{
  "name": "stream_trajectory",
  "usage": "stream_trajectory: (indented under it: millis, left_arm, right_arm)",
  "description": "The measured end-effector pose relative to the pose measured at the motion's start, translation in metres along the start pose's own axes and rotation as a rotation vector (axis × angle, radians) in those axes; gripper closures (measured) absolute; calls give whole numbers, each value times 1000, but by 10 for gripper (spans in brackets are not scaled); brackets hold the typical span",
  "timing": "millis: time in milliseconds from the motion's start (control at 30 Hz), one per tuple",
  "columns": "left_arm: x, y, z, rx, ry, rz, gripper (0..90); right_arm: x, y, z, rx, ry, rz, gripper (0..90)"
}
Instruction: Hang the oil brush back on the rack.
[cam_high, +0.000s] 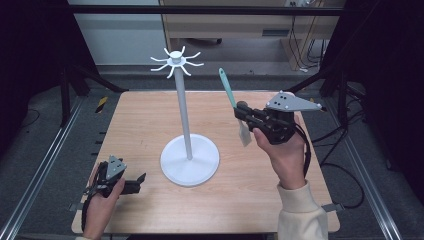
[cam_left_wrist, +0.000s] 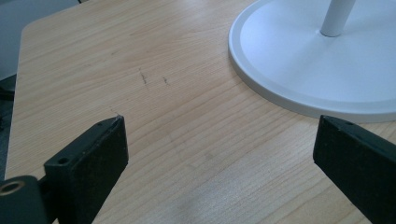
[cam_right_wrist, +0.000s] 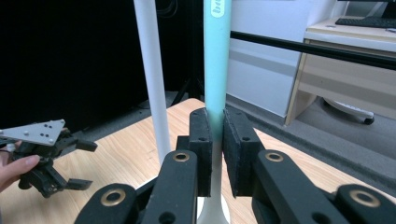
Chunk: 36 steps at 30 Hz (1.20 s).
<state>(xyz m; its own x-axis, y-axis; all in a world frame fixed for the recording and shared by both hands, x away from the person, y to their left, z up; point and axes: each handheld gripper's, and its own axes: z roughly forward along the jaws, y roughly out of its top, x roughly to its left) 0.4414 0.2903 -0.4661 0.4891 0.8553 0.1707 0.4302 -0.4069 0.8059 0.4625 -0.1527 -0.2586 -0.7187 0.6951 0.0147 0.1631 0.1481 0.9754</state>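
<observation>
Spatula (cam_high: 231, 97) in my right gripper (cam_high: 243, 114), its jaws clamped on the teal handle, was held aloft just right of the white hook stand (cam_high: 186, 120), blade down. By my reading it was lifted but not yet hung on a hook. My left gripper (cam_high: 134, 185) rested near the stand's base on the table (cam_high: 140, 120), jaws wide and empty.

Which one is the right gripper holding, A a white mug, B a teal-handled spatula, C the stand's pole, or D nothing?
B: the right gripper has its jaws clamped on the teal-handled spatula, lifted beside the white stand.
</observation>
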Motion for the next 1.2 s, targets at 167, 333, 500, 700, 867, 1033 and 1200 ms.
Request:
stream_trajectory:
  millis: [167, 333, 500, 700, 867, 1033, 1200]
  left_arm:
    - [0, 0, 0, 1, -1, 2, 29]
    - [0, 0, 0, 1, -1, 2, 29]
    - [0, 0, 0, 4, 0, 5, 29]
    - [-2, 0, 0, 3, -4, 8, 29]
    - [0, 0, 0, 3, 0, 3, 29]
    - [-1, 0, 0, 1, 0, 4, 29]
    - [0, 0, 0, 3, 0, 4, 29]
  right_arm:
    - [4, 3, 0, -14, 20, -2, 823]
    - [7, 5, 2, -20, 24, -6, 823]
    - [8, 6, 2, -31, 34, -4, 823]
    - [10, 9, 4, -41, 40, -9, 823]
    - [10, 10, 4, -45, 47, -7, 823]
    - [12, 11, 5, -52, 52, -8, 823]
    - [13, 13, 5, -59, 59, -7, 823]
